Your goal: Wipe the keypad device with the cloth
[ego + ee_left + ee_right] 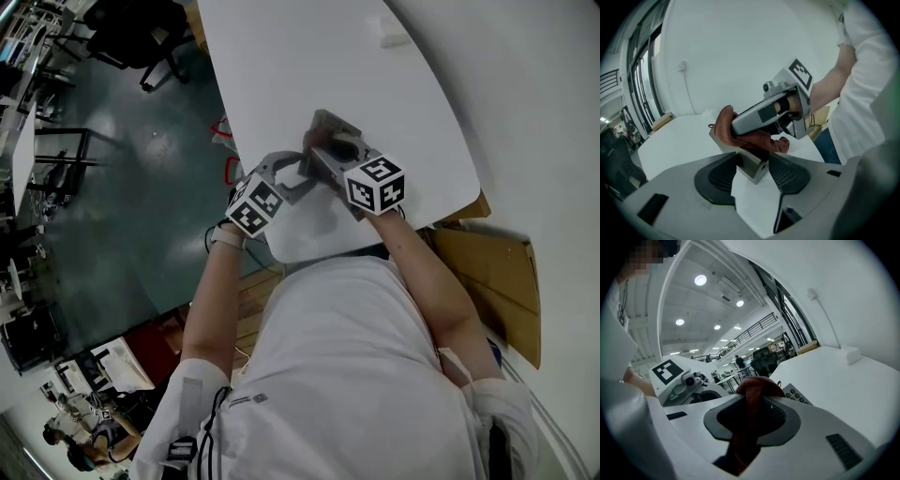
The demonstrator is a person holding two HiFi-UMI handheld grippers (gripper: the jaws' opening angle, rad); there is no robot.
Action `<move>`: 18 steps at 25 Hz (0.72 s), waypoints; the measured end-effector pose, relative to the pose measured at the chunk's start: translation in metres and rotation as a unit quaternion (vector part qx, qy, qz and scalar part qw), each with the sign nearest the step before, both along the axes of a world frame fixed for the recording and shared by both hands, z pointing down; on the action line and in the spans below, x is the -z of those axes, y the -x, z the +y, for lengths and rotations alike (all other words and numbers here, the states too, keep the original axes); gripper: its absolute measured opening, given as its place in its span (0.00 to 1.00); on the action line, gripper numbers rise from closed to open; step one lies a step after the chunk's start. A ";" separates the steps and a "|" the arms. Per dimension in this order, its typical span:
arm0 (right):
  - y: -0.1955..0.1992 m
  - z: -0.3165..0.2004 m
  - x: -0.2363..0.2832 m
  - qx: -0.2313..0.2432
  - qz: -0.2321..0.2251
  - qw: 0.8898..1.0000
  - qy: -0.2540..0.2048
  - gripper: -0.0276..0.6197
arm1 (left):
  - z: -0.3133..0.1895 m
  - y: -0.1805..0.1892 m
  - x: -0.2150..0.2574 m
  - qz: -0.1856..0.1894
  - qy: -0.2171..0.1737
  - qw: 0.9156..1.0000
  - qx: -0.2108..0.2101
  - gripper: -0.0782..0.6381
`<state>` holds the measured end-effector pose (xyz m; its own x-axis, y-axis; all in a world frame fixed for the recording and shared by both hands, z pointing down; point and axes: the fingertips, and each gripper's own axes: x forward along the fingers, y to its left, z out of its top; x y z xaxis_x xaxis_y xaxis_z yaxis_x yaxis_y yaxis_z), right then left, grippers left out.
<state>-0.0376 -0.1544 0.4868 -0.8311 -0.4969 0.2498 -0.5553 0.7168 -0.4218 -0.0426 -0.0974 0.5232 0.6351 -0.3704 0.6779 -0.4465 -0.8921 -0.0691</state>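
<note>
Left gripper (753, 171) spread, keypad device (746, 161) corner between pads, unpinched. Right gripper (754, 405) pinches cloth (757, 385) atop device, so nearer for wiping; device's long axis apparently runs away from left gripper.

A: Is the light good?
B: Bright, even. Round ceiling lamps (700, 280) shine overhead; the white table (309, 56) is nearly washed out.
A: And sharpness?
B: Gripper views bend strongly, with black corners; near parts blur.
</note>
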 end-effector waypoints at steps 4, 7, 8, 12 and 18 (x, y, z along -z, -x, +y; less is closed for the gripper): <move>0.000 0.001 -0.002 -0.019 -0.016 1.000 -0.015 0.17 | -0.001 0.001 0.000 0.010 0.005 1.000 0.005 0.41; -0.003 0.002 -0.004 -0.029 -0.033 0.999 -0.013 0.17 | 0.000 0.000 0.001 0.018 0.012 1.000 0.011 0.42; -0.004 0.002 -0.005 -0.032 -0.037 0.999 -0.010 0.17 | -0.001 0.000 0.001 0.020 0.014 1.000 0.014 0.42; -0.013 0.002 -0.015 -0.047 -0.058 0.997 0.023 0.17 | -0.002 0.000 -0.001 0.025 0.019 0.999 0.017 0.43; -0.023 0.004 -0.026 -0.056 -0.049 0.996 0.049 0.17 | -0.002 0.000 -0.001 0.034 0.024 0.999 0.018 0.44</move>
<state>-0.0148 -0.1503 0.5125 -0.7948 -0.5646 0.2224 -0.5821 0.6058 -0.5424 -0.0428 -0.0995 0.5242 0.6676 -0.3614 0.6509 -0.4801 -0.8772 0.0054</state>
